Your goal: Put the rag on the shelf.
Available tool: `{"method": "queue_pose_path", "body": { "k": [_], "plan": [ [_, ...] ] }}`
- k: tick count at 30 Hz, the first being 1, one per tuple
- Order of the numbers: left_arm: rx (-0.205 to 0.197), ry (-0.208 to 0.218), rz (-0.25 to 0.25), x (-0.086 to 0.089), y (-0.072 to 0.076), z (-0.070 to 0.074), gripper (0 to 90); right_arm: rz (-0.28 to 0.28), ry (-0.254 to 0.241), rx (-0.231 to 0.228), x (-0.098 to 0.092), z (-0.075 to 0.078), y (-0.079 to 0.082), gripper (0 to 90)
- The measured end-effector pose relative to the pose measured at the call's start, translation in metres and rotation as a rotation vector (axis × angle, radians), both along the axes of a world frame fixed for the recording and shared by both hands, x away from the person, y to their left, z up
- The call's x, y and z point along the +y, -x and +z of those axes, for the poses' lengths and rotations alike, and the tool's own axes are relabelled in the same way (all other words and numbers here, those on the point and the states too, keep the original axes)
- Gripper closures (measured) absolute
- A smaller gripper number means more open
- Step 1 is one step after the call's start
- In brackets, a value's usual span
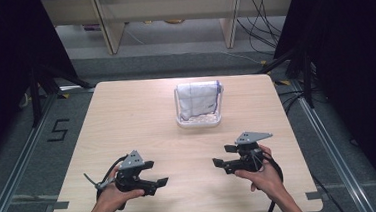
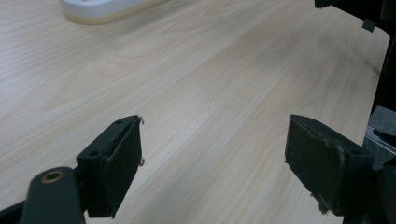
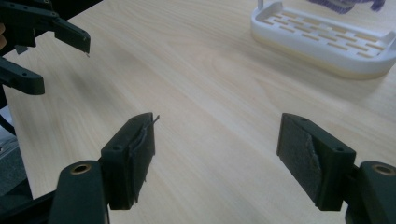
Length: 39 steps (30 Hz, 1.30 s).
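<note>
A white slotted tray (image 1: 198,120) stands at the back middle of the wooden table (image 1: 127,120), with a folded white cloth (image 1: 199,99) with purple lines upright in it. My left gripper (image 1: 156,172) hovers low over the front left of the table, open, jaws pointing right. In its own view the left gripper (image 2: 215,154) has only bare wood between the pads. My right gripper (image 1: 222,154) faces it from the front right, open too. In the right gripper view, the right gripper (image 3: 217,149) is empty, with the tray (image 3: 327,44) ahead to its right and the left gripper (image 3: 56,56) far left.
The tray's rim (image 2: 102,11) shows at the top left of the left gripper view. Around the table are grey floor, metal rails (image 1: 329,141) on both sides, black stands and loose cables (image 1: 265,15) at the back right. The table's front edge runs just under both hands.
</note>
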<state>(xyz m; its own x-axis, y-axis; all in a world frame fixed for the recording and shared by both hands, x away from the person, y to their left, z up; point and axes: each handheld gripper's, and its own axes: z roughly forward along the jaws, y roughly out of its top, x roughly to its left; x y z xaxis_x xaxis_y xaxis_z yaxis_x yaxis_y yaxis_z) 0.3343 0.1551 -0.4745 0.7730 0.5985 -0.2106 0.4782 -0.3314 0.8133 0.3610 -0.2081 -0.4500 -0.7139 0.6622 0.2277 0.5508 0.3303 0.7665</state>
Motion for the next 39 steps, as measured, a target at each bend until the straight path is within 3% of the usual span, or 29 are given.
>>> {"method": "queue_pose_path", "body": {
  "k": [1, 3, 5, 6, 7, 12, 13, 17, 19, 20, 22, 24, 25, 26, 27, 28, 30, 31, 34, 35, 36, 39],
  "plan": [
    [-0.005, -0.001, 0.002, 0.002, 0.001, 0.000, 18.4, -0.001, -0.009, 0.015, 0.001, -0.001, 0.002, 28.5],
    [-0.008, -0.005, 0.005, 0.004, 0.004, -0.001, 18.4, 0.008, 0.000, -0.008, -0.002, -0.004, 0.003, 28.4],
    [-0.002, 0.001, 0.007, 0.004, 0.006, -0.003, 18.4, 0.014, -0.006, 0.004, -0.002, -0.007, 0.006, 27.5],
    [-0.010, -0.006, 0.004, 0.005, 0.007, -0.004, 18.4, -0.007, -0.012, 0.033, -0.002, -0.007, 0.011, 26.6],
    [-0.012, -0.008, 0.005, 0.005, 0.008, -0.005, 18.2, 0.011, 0.008, -0.009, -0.004, -0.008, 0.010, 25.6],
    [-0.014, 0.018, 0.008, 0.003, 0.017, -0.009, 16.1, 0.004, -0.003, 0.012, -0.003, -0.016, 0.021, 20.1],
    [-0.015, 0.012, -0.015, 0.004, 0.017, -0.010, 15.3, 0.016, -0.017, 0.017, -0.002, -0.018, 0.023, 18.6],
    [-0.026, 0.017, -0.005, 0.003, 0.022, -0.014, 14.8, 0.021, -0.004, -0.001, -0.004, -0.025, 0.029, 15.9],
    [-0.025, 0.001, -0.012, 0.004, 0.024, -0.016, 14.8, 0.011, -0.021, 0.041, -0.003, -0.027, 0.034, 15.9],
    [-0.032, -0.010, -0.017, 0.003, 0.025, -0.018, 14.8, 0.028, -0.010, 0.010, -0.004, -0.029, 0.033, 15.9],
    [-0.034, -0.025, -0.017, 0.002, 0.029, -0.021, 14.8, 0.009, 0.006, 0.024, -0.004, -0.031, 0.037, 15.9],
    [-0.039, -0.039, -0.026, 0.001, 0.033, -0.024, 14.8, 0.043, 0.011, 0.022, -0.005, -0.033, 0.037, 15.9],
    [-0.040, -0.040, -0.029, 0.001, 0.034, -0.026, 14.8, 0.011, 0.021, 0.038, -0.004, -0.033, 0.041, 15.9],
    [-0.033, -0.048, -0.039, 0.001, 0.036, -0.026, 14.8, 0.016, 0.029, 0.019, -0.005, -0.034, 0.041, 16.0],
    [-0.038, -0.067, -0.042, 0.001, 0.037, -0.027, 14.9, 0.021, 0.024, 0.035, -0.005, -0.035, 0.043, 16.0],
    [-0.037, -0.070, -0.048, 0.001, 0.038, -0.027, 14.9, 0.038, 0.020, 0.022, -0.005, -0.037, 0.042, 16.0],
    [-0.056, -0.091, -0.051, 0.002, 0.039, -0.027, 14.9, 0.022, 0.035, 0.046, -0.004, -0.037, 0.047, 16.0],
    [-0.056, -0.075, -0.054, 0.001, 0.040, -0.027, 14.9, 0.033, 0.054, 0.024, -0.005, -0.038, 0.047, 16.0],
    [-0.051, -0.083, -0.046, 0.000, 0.041, -0.029, 14.9, 0.051, 0.104, 0.008, -0.004, -0.041, 0.050, 16.0],
    [-0.056, -0.110, -0.067, 0.002, 0.040, -0.028, 14.9, 0.053, 0.121, 0.003, -0.003, -0.041, 0.050, 16.0],
    [-0.058, -0.090, -0.045, 0.000, 0.041, -0.030, 14.9, 0.062, 0.120, 0.001, -0.002, -0.042, 0.050, 16.2],
    [-0.064, -0.132, -0.056, 0.004, 0.037, -0.030, 14.9, 0.065, 0.122, 0.007, -0.001, -0.042, 0.050, 16.2]
  ]
}}
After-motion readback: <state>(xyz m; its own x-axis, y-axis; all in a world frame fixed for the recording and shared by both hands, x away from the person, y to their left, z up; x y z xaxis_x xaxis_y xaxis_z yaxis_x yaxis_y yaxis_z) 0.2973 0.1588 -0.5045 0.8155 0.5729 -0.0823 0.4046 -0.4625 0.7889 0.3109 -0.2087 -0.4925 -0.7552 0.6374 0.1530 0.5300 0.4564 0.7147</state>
